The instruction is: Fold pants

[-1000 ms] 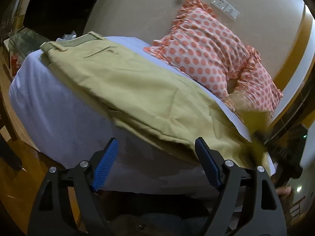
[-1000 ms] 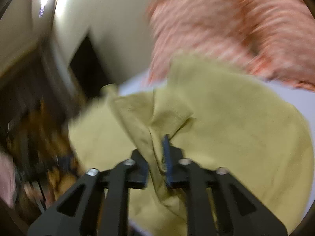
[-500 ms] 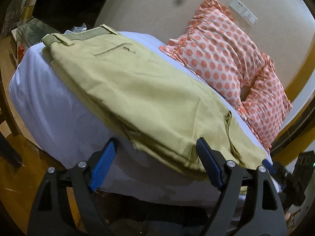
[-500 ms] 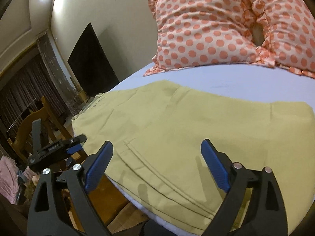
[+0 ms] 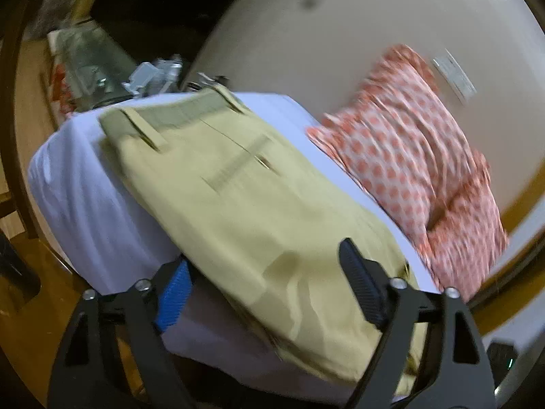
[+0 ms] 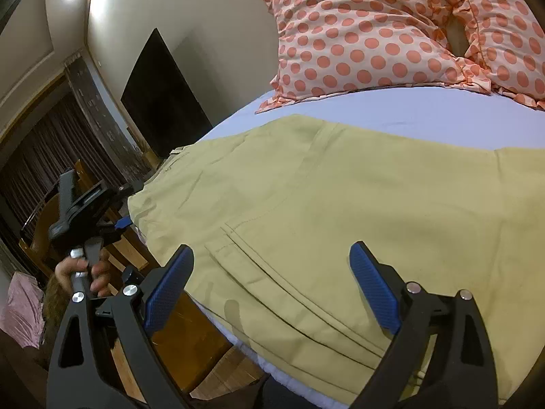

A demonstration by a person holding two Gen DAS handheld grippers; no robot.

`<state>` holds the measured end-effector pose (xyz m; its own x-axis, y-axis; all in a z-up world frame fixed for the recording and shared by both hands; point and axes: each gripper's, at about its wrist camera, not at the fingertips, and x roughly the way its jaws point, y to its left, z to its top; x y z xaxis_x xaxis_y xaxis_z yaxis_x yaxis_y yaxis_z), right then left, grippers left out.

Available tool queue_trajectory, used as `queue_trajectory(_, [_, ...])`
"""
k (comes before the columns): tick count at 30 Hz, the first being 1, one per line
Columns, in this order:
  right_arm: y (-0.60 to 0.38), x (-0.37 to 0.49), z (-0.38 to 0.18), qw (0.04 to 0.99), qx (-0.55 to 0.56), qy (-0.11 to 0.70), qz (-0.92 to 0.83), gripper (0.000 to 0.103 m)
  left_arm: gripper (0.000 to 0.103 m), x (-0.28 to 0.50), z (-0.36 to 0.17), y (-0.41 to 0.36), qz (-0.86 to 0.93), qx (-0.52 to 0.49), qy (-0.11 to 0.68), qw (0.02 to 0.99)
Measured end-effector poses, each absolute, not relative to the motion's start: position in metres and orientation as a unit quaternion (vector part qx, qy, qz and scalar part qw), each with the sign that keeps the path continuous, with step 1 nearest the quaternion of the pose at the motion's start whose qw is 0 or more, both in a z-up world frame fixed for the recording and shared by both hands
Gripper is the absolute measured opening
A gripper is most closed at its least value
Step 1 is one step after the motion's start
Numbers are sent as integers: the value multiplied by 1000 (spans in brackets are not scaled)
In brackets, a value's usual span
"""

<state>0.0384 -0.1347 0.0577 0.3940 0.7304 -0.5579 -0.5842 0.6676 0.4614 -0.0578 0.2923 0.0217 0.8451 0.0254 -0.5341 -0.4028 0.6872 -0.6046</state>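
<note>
Fingers of both grippers spread wide, nothing held. Left gripper [image 5: 265, 289] frames the near edge of the khaki pants [image 5: 245, 204]; its left blue pad [image 5: 173, 293] sits beside the fabric edge over the white bed sheet [image 5: 78, 184], its right finger [image 5: 361, 283] over the cloth itself. Cannot tell if either touches; left wrist view is motion-blurred. Right gripper [image 6: 272, 289] hangs over the hem end of the pants [image 6: 340, 204], both blue pads [image 6: 371, 289] above stitched seam lines, fabric between and under them, apparently not pinched.

Pants: one pair, lying flat and doubled along the bed, waistband with belt loops at the far end in the left wrist view, hems toward the right gripper, near edge hanging just past the mattress side.

Around: two orange polka-dot pillows [image 6: 374, 34] with frilled edges propped against the beige wall [image 5: 340, 34], well apart from the pants, strip of sheet between. Wall socket plate [image 5: 453, 75] above the pillows. Clutter of clear plastic and small items [image 5: 102, 64] on a side stand beyond the waistband. Dark TV panel [image 6: 160, 99] on the wall, dark curtains [image 6: 51, 150], wooden chair [image 6: 41, 214], wood floor [image 6: 184, 334]. From the right wrist view the left gripper [image 6: 119, 223] shows at the bed's side, gripped by the person's hand [image 6: 85, 272]. Pink cloth [image 6: 20, 306] low left.
</note>
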Motion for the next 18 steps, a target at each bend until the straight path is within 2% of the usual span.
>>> queue_trajectory(1, [-136,38,58,829,97,381,397,95,69,-57,21,302,127,-387,248,879])
queue_trajectory(3, [-138,39,59,830,101,380,397,95,41,-54,18,322,133,-416,242,866])
queue_trajectory(4, [-139,39,59,830,103,379,397,95,30,-52,19,326,139,-418,243,864])
queue_trajectory(5, [-142,39,60,831,106,377,396,95,15,-50,21,330,148,-415,244,864])
queue_trajectory(8, [-154,39,63,838,116,367,387,96,10,-37,49,316,154,-360,254,884])
queue_trajectory(11, [-178,41,70,852,134,350,366,96,9,-16,99,269,123,-261,248,925])
queue_trajectory(15, [-232,43,83,883,177,314,300,96,9,12,157,149,6,-112,229,967])
queue_trajectory(18, [-284,43,90,902,217,288,236,96,10,12,169,55,-113,-22,218,969])
